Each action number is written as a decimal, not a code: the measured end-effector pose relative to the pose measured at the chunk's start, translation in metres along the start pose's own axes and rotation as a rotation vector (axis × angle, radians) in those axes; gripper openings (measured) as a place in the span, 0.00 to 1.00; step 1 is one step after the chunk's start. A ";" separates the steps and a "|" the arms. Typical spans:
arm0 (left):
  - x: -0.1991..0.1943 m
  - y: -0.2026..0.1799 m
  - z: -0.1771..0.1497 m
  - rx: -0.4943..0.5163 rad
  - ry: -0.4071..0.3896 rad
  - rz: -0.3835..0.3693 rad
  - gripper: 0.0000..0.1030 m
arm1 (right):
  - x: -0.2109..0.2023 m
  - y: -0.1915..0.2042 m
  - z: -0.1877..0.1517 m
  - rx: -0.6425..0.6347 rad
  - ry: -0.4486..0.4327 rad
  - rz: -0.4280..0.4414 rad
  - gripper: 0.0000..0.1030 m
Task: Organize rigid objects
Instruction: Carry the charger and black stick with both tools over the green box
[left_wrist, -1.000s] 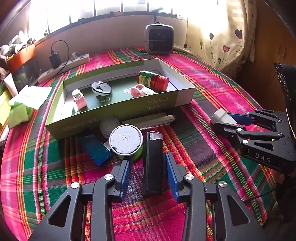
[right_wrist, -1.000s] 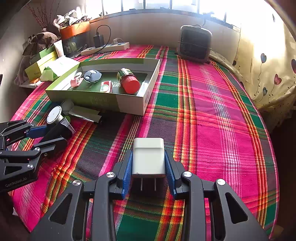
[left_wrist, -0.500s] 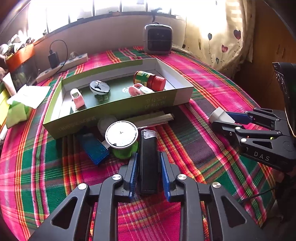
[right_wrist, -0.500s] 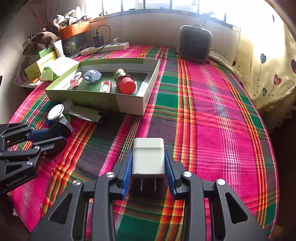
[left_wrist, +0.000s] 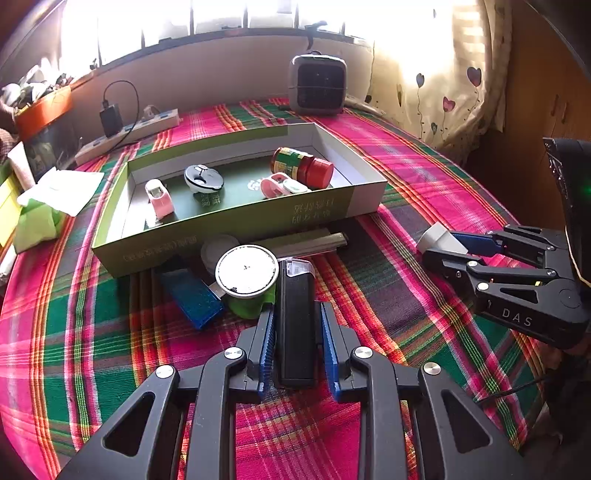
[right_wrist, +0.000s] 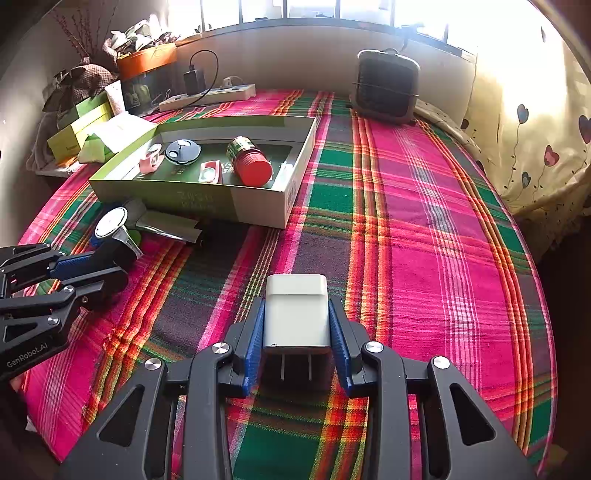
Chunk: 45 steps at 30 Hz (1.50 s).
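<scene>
Left gripper (left_wrist: 297, 343): angling down toward the table, blue pads pressing both sides of a black lighter (left_wrist: 295, 325).
Right gripper (right_wrist: 297, 334): angling down likewise, pads clamping a white charger plug (right_wrist: 296, 314).

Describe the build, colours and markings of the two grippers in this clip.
Both are matte black open-frame linkages with silver pivot bolts and ribbed blue pads on the fingers. The right gripper is marked "DAS"; the left gripper reads "GenRobot.AI". No hands or sleeves show.

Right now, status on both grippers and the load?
Left gripper just closed on black lighter. Right gripper holding white plug adapter. Green box ahead; green-based round tin beside the lighter.
</scene>
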<state>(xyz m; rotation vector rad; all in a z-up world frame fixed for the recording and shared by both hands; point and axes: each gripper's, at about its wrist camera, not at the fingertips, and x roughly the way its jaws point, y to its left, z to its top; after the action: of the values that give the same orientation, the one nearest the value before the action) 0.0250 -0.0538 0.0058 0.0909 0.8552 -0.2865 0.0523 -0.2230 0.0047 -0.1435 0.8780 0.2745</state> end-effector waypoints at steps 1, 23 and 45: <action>-0.001 0.000 0.000 0.001 -0.003 -0.003 0.22 | 0.000 0.000 0.000 0.001 0.001 0.000 0.34; -0.027 -0.003 0.007 0.009 -0.062 -0.064 0.22 | -0.025 0.010 0.008 0.002 -0.051 -0.005 0.34; -0.042 0.064 0.061 -0.068 -0.141 0.008 0.22 | -0.039 0.012 0.070 -0.022 -0.139 0.015 0.34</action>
<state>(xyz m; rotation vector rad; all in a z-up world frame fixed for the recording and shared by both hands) 0.0616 0.0045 0.0749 0.0102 0.7234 -0.2531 0.0772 -0.2013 0.0790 -0.1363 0.7391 0.3046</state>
